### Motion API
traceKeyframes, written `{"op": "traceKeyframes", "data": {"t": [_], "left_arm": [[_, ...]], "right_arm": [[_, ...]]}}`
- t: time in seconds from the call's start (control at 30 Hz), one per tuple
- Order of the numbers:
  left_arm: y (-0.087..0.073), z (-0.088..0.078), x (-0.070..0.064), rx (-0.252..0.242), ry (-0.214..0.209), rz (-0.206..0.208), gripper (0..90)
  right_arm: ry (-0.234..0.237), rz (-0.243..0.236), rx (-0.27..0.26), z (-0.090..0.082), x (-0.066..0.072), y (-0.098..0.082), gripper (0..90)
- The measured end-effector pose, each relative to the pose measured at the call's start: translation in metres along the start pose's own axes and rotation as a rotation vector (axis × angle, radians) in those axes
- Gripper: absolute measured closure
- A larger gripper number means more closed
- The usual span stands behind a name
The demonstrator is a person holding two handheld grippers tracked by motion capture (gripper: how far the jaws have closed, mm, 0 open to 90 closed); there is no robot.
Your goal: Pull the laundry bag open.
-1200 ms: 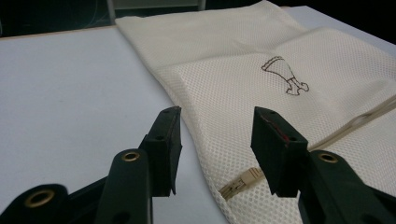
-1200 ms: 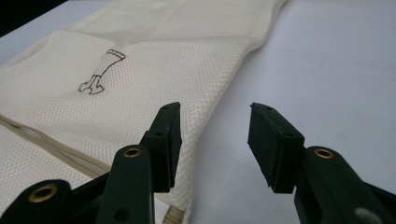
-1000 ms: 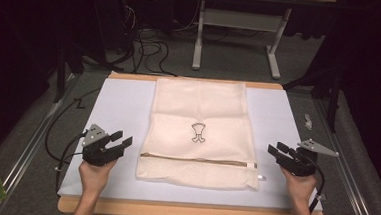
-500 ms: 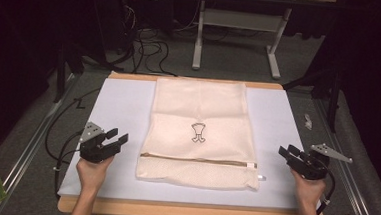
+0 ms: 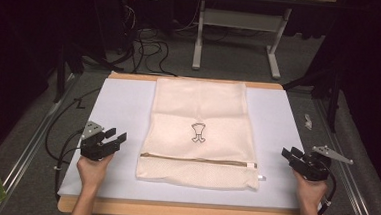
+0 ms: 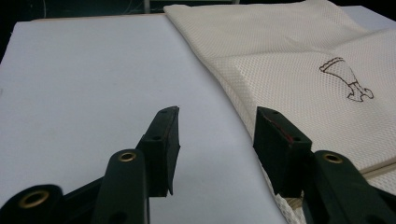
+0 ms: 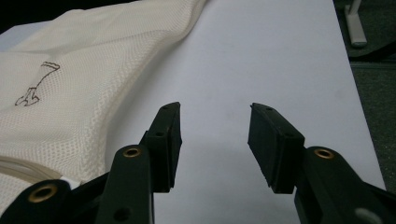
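One mesh bag (image 5: 199, 133) lies flat in the middle of the white mat (image 5: 118, 108), and everything you do next depends on how it lies between your two hands. Its long axis runs from near to far, away from you. The zipper (image 5: 198, 160) crosses it from left to right close to the near end, with the small white pull (image 5: 261, 177) at the right end of that line. A little dark drawing (image 5: 198, 133) sits about in the middle of the cloth.

From the bag outward: your left gripper (image 5: 111, 141) stands near the left edge of the bag, at the height of the zipper, with a narrow strip of bare mat between them. In the left gripper view, the bag edge (image 6: 243, 112) runs just beside the right jaw, so the cloth lies to the right of this gripper (image 6: 217, 135). Your right gripper (image 5: 295, 159) stands further off from the right edge, with more bare mat between. In the right gripper view the bag (image 7: 84, 84) lies to the left of this gripper (image 7: 215, 140).

Both grippers are wide open and hold nothing; only mat is seen between the jaws of each.

So, I judge the left hand is the nearer one to the cloth, while the right hand is the nearer one to the zipper pull. If you want to take the near corners, each gripper must travel inward, toward the bag, and a little toward you.
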State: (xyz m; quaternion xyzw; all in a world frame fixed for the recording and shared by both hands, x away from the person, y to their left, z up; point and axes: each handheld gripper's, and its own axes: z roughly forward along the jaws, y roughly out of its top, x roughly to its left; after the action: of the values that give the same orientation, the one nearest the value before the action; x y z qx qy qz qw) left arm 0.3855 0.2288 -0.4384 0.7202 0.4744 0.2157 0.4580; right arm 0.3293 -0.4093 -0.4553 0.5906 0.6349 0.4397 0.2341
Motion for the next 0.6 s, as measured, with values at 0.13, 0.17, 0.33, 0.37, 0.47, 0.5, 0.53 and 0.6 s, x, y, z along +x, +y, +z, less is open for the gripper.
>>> {"op": "traceKeyframes", "data": {"t": [0.13, 0.17, 0.33, 0.37, 0.47, 0.5, 0.53, 0.6], "left_arm": [[-0.001, 0.004, 0.003, 0.002, 0.013, -0.013, 50.7], [-0.002, 0.006, 0.004, 0.004, 0.019, -0.018, 50.6], [-0.004, 0.014, 0.004, 0.019, 0.045, -0.02, 50.5], [-0.004, 0.016, 0.004, 0.02, 0.047, -0.018, 50.4], [-0.004, 0.019, 0.003, 0.03, 0.057, -0.008, 50.4], [-0.005, 0.021, 0.003, 0.03, 0.062, -0.004, 50.4], [-0.005, 0.022, 0.003, 0.03, 0.069, -0.004, 50.3], [-0.006, 0.024, 0.004, 0.036, 0.075, 0.001, 50.2]], "right_arm": [[-0.015, -0.013, 0.006, 0.005, 0.001, 0.0, 54.9], [-0.025, -0.019, 0.007, 0.006, 0.002, 0.0, 54.6], [-0.093, -0.023, 0.013, 0.01, 0.003, 0.001, 54.0], [-0.099, -0.024, 0.016, 0.011, 0.003, 0.001, 54.0], [-0.105, -0.03, 0.015, 0.014, 0.006, 0.003, 54.2], [-0.103, -0.039, 0.013, 0.015, 0.007, 0.004, 54.2], [-0.101, -0.047, 0.015, 0.016, 0.008, 0.004, 54.2], [-0.103, -0.057, 0.018, 0.019, 0.009, 0.003, 53.8]]}}
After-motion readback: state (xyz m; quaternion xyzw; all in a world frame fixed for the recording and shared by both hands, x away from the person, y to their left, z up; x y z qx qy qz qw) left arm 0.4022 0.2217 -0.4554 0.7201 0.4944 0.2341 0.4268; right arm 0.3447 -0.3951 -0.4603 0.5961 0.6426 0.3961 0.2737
